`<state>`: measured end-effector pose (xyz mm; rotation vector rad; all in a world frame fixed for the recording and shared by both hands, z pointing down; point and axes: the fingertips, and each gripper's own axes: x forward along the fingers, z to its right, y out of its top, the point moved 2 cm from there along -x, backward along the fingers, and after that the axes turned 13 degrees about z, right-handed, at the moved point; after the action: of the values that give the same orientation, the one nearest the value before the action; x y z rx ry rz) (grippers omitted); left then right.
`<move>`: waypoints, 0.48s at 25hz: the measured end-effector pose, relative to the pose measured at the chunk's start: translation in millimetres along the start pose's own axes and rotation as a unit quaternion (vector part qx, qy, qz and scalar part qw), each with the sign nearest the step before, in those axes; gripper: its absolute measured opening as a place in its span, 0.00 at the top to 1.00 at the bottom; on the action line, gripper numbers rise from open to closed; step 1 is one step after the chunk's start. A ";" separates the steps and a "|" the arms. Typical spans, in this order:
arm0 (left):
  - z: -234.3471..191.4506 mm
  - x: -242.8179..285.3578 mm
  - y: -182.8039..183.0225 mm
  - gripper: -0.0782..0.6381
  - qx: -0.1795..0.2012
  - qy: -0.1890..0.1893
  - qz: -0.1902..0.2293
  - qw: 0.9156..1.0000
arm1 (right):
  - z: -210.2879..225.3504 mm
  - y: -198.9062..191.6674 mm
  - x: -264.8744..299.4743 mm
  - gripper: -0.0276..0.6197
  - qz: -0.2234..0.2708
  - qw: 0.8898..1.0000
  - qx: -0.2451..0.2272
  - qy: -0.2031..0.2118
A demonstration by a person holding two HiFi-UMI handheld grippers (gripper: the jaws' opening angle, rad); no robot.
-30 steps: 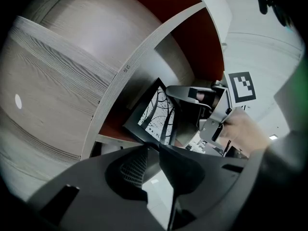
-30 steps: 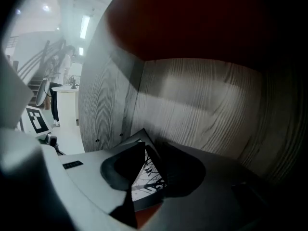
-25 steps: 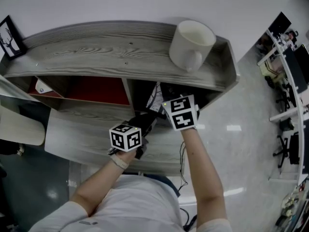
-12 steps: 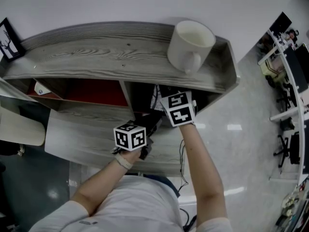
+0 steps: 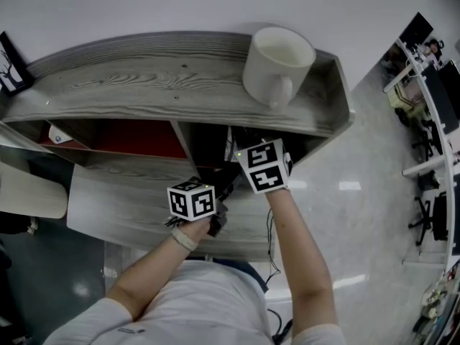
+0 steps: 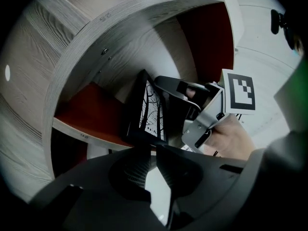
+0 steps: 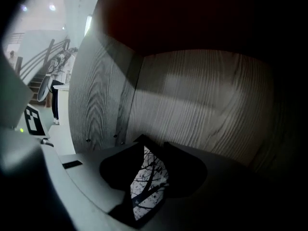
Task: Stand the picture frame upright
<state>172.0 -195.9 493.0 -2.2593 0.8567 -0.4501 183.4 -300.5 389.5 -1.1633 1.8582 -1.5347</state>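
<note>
Now the picture frame (image 6: pixel 151 112) sits in the shelf's (image 5: pixel 144 77) compartment right of the divider, between the right gripper's (image 7: pixel 153 144) spread fingers, which have just been opening. The left gripper's (image 6: pixel 153 150) fingers, just closing, nearly meet at its lower edge.

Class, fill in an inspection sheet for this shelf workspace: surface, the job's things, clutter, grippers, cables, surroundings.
Surface: grey wooden shelf unit, open compartments below its top.
Job's things: picture frame with a tree print, on its edge inside a compartment.
Clutter: white mug on top; second small frame at the top's left end.
Grippers: left gripper has just been closing, its jaws a narrow gap apart, tips at the frame's lower edge, grip unclear. Right gripper has just been opening, the frame between its jaws, contact unclear.
Cables: thin dark cable hanging below the shelf.
Surroundings: glossy floor; desks at the right.
</note>
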 end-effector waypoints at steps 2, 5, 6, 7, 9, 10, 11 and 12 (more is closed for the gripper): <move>0.2 0.3 -0.3 0.83 -0.001 -0.002 -0.001 1.000 | -2.3 2.2 -12.5 0.78 0.006 1.000 0.012 -0.005; 0.0 -0.2 -0.6 0.83 0.001 -0.003 -0.002 1.000 | -10.5 -8.9 -34.3 0.78 0.002 0.999 0.043 -0.011; -0.2 -0.4 -0.6 0.83 0.001 -0.004 -0.003 1.000 | -13.8 -14.8 -40.6 0.78 -0.002 0.998 0.055 -0.011; -0.4 -0.3 -0.5 0.83 0.002 -0.004 -0.003 1.000 | -17.2 -20.2 -46.6 0.78 -0.006 0.998 0.066 -0.011; -0.4 -0.1 -0.1 0.83 0.005 -0.005 -0.003 1.000 | -24.4 -28.7 -57.5 0.78 -0.013 0.997 0.082 -0.009; -0.5 -0.1 0.3 0.83 0.006 -0.005 -0.002 1.000 | -28.2 -32.4 -62.6 0.78 -0.016 0.996 0.087 -0.008; -0.6 -0.4 0.6 0.83 0.008 -0.006 -0.002 1.000 | -32.0 -36.3 -67.4 0.78 -0.020 0.996 0.091 -0.007; -0.6 -0.6 0.9 0.83 0.009 -0.006 -0.002 1.000 | -35.4 -40.5 -72.1 0.78 -0.024 0.995 0.094 -0.008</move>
<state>170.8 -196.3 492.8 -2.2447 0.8389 -0.4453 207.0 -221.7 426.0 -1.1367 1.6467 -1.6809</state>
